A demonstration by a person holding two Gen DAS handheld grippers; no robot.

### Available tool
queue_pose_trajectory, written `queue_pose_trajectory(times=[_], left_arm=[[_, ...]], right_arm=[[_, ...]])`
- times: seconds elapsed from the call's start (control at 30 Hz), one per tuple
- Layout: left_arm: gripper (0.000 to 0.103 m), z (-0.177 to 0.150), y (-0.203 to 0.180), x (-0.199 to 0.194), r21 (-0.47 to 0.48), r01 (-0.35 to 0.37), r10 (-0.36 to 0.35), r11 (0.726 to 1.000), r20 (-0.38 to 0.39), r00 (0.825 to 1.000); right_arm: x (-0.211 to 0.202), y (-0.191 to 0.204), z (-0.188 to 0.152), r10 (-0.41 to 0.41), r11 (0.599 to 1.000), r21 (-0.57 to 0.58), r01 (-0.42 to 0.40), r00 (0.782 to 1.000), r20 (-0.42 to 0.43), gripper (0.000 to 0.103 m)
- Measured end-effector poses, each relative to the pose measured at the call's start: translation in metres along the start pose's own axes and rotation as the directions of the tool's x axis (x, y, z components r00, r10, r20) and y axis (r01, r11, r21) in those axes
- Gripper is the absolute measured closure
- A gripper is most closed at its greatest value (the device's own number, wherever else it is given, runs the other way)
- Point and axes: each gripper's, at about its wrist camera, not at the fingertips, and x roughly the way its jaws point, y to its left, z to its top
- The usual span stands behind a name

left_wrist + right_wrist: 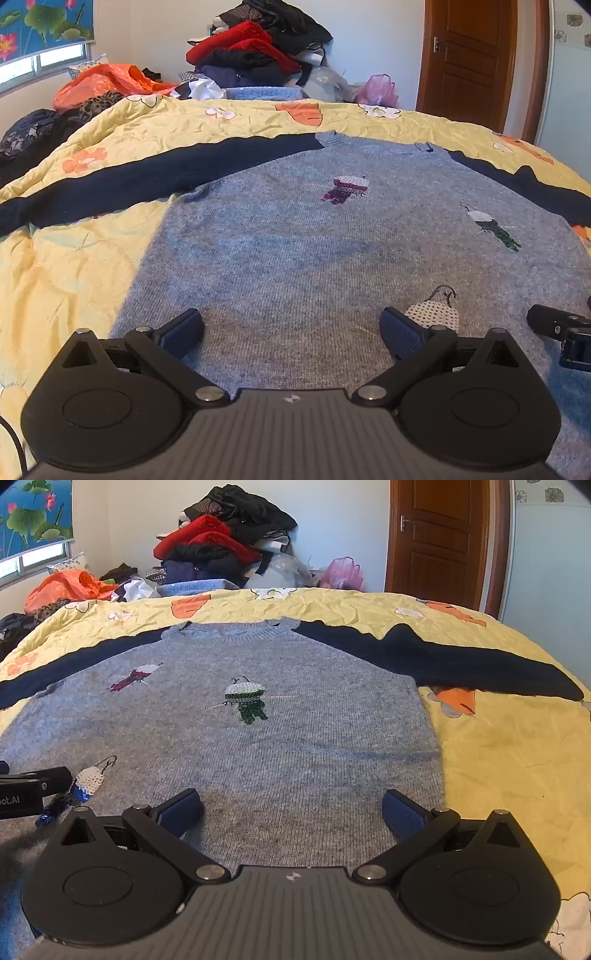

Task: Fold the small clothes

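A small grey knit sweater (pixel 295 251) with navy sleeves (pixel 129 184) lies flat and spread out on the yellow flowered quilt (pixel 55 277). Sequin figures decorate its front. My left gripper (pixel 291 332) hovers over the sweater's lower left part, open, nothing between its blue pads. My right gripper (pixel 291 812) hovers over the lower right part of the sweater (pixel 258 746), also open and empty. The right sleeve (pixel 461 661) stretches out to the side. Each gripper shows at the other view's edge: the right gripper (pixel 557 332) and the left gripper (pixel 29 790).
A tall pile of clothes (pixel 258 40) stands behind the bed, with an orange plastic bag (pixel 107 81) and a pink bag (pixel 376 88) beside it. A brown door (pixel 469 55) is at the back right. Quilt surface (pixel 517 757) extends to the right of the sweater.
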Motion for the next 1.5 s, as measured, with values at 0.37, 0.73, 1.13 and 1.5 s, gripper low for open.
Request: queue_pose_trajectory(times=[0.37, 0.73, 1.13, 1.5], left_arm=[[0.0, 0.0, -0.0002, 0.0002, 0.005, -0.004, 0.004, 1.0, -0.002, 1.0], [0.0, 0.0003, -0.0005, 0.0005, 0.007, -0.004, 0.004, 1.0, -0.001, 1.0], [0.0, 0.0001, 0.0004, -0.0004, 0.007, -0.003, 0.003, 1.0, -0.001, 1.0], [0.0, -0.0013, 0.001, -0.0029, 0.008, -0.009, 0.009, 1.0, 0.001, 1.0]], right_arm=[[0.0006, -0.0004, -0.0002, -0.003, 1.0, -0.002, 0.003, 1.0, -0.001, 0.0], [0.0005, 0.0004, 0.0001, -0.008, 1.0, -0.01, 0.008, 1.0, -0.005, 0.0], [0.0017, 0.0013, -0.0001, -0.009, 1.0, -0.009, 0.008, 1.0, -0.005, 0.0], [0.0015, 0.0005, 0.0005, -0.009, 1.0, -0.01, 0.009, 1.0, -0.007, 0.0]])
